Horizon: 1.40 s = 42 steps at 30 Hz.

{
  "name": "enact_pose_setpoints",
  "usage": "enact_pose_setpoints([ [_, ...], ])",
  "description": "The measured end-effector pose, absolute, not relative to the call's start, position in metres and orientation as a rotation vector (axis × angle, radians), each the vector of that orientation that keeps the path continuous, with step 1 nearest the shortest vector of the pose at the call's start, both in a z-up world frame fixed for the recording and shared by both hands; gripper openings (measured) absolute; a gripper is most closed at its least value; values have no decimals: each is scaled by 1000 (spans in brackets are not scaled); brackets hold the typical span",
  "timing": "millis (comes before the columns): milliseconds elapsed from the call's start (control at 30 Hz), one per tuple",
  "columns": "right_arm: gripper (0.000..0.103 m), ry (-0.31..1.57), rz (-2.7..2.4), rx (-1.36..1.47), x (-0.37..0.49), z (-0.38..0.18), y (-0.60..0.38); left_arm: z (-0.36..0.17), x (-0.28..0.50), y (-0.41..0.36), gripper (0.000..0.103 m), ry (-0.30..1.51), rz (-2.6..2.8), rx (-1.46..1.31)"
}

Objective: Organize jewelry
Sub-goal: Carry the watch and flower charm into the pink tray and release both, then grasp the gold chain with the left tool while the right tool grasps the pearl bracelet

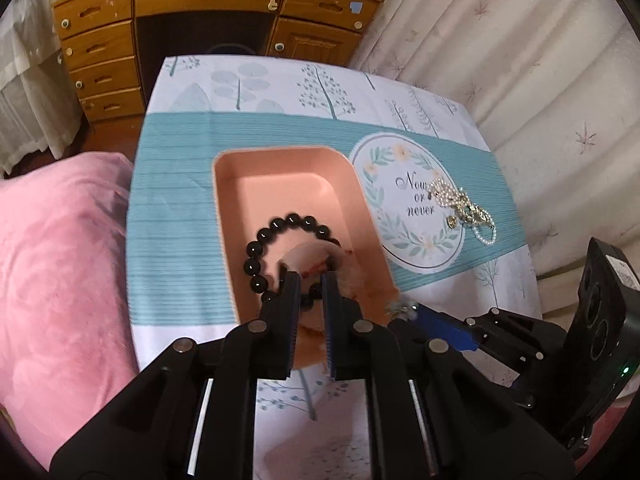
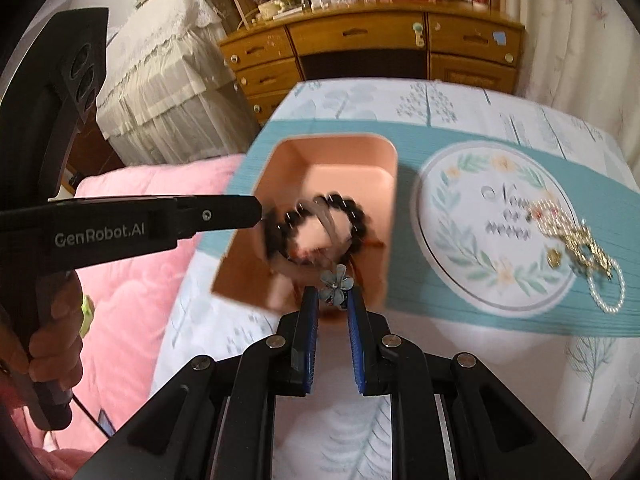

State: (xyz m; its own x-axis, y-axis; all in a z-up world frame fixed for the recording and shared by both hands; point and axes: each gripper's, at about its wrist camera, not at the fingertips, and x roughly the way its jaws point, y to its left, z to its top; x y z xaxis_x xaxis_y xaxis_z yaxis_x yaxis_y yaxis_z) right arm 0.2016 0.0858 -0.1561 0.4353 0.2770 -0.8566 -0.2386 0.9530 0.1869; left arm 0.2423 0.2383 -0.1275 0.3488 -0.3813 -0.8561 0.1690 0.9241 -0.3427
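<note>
A pink tray (image 1: 288,168) (image 2: 344,156) sits on the blue-and-white tablecloth. My left gripper (image 1: 311,280) is shut on a black bead bracelet (image 1: 276,228) and holds it over the tray's near half; the bracelet (image 2: 352,210) also shows blurred in the right wrist view, with the left gripper's fingers (image 2: 224,210) reaching in from the left. My right gripper (image 2: 333,294) is shut on a small blue flower hair clip (image 2: 338,282) at the tray's near edge. A heap of pearl and gold jewelry (image 1: 464,210) (image 2: 580,252) lies on the cloth to the right.
A pink blanket (image 1: 60,260) lies left of the table. A wooden dresser (image 1: 208,12) stands behind it and a curtain (image 1: 520,60) hangs at the right. A round "Now or never" print (image 1: 408,208) marks the cloth beside the tray.
</note>
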Motion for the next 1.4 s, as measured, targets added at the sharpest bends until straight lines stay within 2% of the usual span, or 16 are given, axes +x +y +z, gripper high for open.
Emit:
enact_pose_setpoints([
  [100, 48, 1058, 304, 67, 206, -157, 95, -126, 246, 248, 24, 1180, -356, -194],
  [167, 48, 1037, 299, 98, 205, -155, 98, -126, 245, 252, 41, 1184, -353, -191],
  [300, 50, 1035, 274, 127, 199, -154, 96, -128, 242, 254, 45, 1203, -347, -180],
  [367, 62, 1043, 256, 148, 197, -155, 91, -130, 238, 251, 47, 1219, -339, -169],
  [433, 78, 1054, 233, 175, 191, -157, 82, -134, 233, 247, 51, 1236, -327, -161],
  [533, 85, 1068, 189, 202, 181, -158, 65, -139, 222, 237, 55, 1276, -329, -161],
  [700, 87, 1115, 91, 182, 163, -166, 29, -145, 201, 211, 56, 1339, -357, -139],
  [767, 87, 1142, 55, 157, 158, -172, 13, -148, 190, 198, 64, 1366, -368, -123],
  [833, 87, 1172, 22, 134, 154, -178, -10, -151, 181, 182, 66, 1393, -371, -110],
  [1167, 87, 1230, -3, -55, 145, -203, -116, -156, 180, 95, 67, 1453, -326, -60],
  [1400, 87, 1138, 116, -250, 152, -206, -165, -159, 207, 29, 68, 1487, -305, -30],
])
